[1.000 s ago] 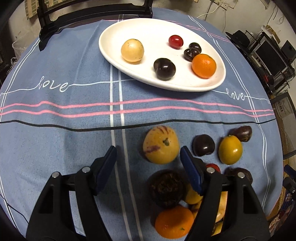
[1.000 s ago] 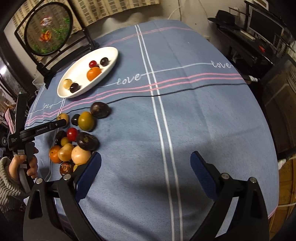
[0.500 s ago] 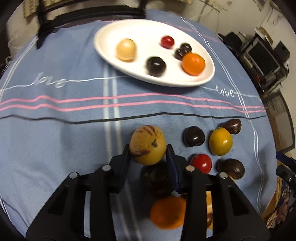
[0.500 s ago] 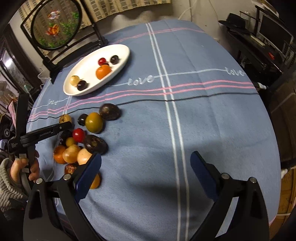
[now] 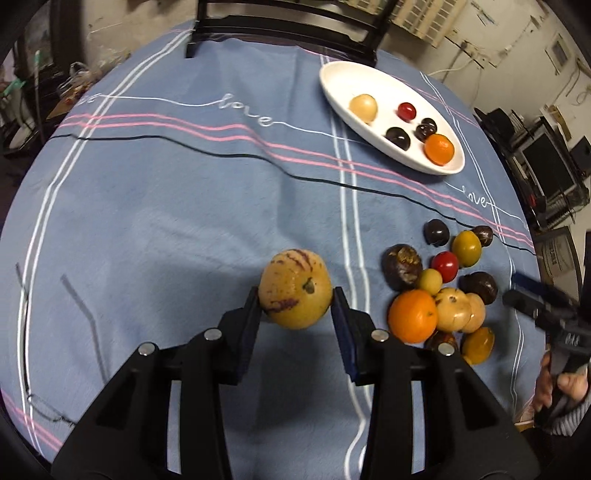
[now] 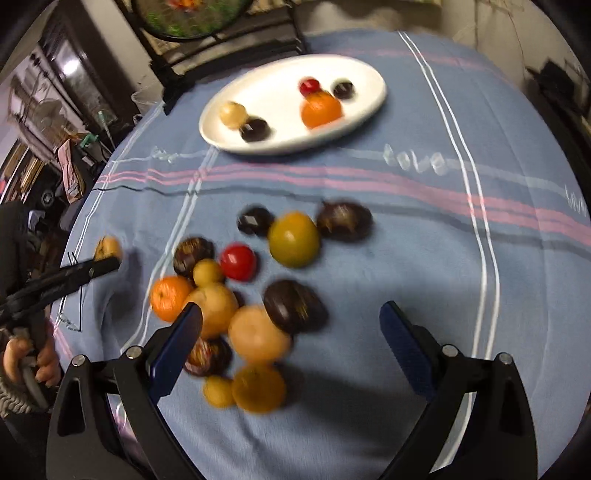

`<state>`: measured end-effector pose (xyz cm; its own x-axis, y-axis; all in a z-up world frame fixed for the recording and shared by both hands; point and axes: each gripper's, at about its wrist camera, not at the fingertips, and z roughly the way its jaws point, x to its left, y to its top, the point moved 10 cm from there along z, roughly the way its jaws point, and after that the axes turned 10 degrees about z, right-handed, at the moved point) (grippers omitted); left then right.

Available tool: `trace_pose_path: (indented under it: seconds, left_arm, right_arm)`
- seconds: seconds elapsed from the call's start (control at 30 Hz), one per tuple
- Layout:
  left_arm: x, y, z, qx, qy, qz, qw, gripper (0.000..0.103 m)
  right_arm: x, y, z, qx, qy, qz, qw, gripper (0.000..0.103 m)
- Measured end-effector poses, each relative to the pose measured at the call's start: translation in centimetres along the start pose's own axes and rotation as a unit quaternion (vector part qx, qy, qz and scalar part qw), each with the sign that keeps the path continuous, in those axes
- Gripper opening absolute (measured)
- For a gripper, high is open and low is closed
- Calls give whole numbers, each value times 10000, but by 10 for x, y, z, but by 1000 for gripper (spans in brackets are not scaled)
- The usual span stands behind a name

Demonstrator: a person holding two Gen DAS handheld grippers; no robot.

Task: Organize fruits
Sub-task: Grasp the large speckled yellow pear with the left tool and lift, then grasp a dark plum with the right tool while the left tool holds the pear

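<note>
Held fruit: a round tan-yellow fruit with purple streaks (image 5: 294, 288) sits clamped between the two blue pads of the left gripper (image 5: 296, 301), lifted clear of the cloth and off to the left of the loose pile.
Left gripper: narrowed onto that streaked fruit, a pad pressing each side of it.
Same fruit from the right wrist view: only a small blurred tan blob (image 6: 107, 247) at the tip of the left gripper's black arm (image 6: 59, 280), with a hand (image 6: 31, 360) on the handle below.
Right gripper: jaws spread wide (image 6: 291, 325) with nothing between the pads; it hangs over the near edge of the pile. From the left wrist view it shows only as a dark, blurred tool (image 5: 543, 306) at the right edge, so its opening cannot be read there.
Loose pile: an orange mandarin (image 5: 412, 315), a small red tomato-like fruit (image 5: 445, 265), a yellow-green round fruit (image 5: 466, 247), several dark brown wrinkled fruits and pale tan ones lie touching one another on the cloth.
White oval plate (image 5: 373, 83): far side of the table, well apart from the pile; it carries a pale tan fruit, a red one, three dark ones and an orange one. The right wrist view is blurred and shows only two dark ones there.
Cloth: a blue tablecloth with white, pink and black stripes (image 5: 166, 206) and "love" in white script.
Beyond: a black chair back (image 5: 288, 26) in the left wrist view.
</note>
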<state>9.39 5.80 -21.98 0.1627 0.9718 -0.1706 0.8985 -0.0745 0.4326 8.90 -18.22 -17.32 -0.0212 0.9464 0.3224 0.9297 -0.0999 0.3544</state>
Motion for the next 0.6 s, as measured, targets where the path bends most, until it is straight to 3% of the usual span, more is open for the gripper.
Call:
trace_pose_path:
  seconds: [0.13,0.2,0.47,0.6]
  left_arm:
    - [10,-8,-11,-72,106,-134,9998,39]
    - [15,-12,-15,-80,122,-207,9997,39]
    - [25,-25,-22,-80,217,-478,9986,39]
    - [28,-30,-20,-47,220,-567,9981,39]
  right_arm:
    - [33,23,6,-249,345,-516,9978,95]
    - [49,31,9,-307,512,-832,9947,83]
    - [58,51,55,186,401,-1194,9919,55]
    - [51,43,73,534,257,-1391,9885,50]
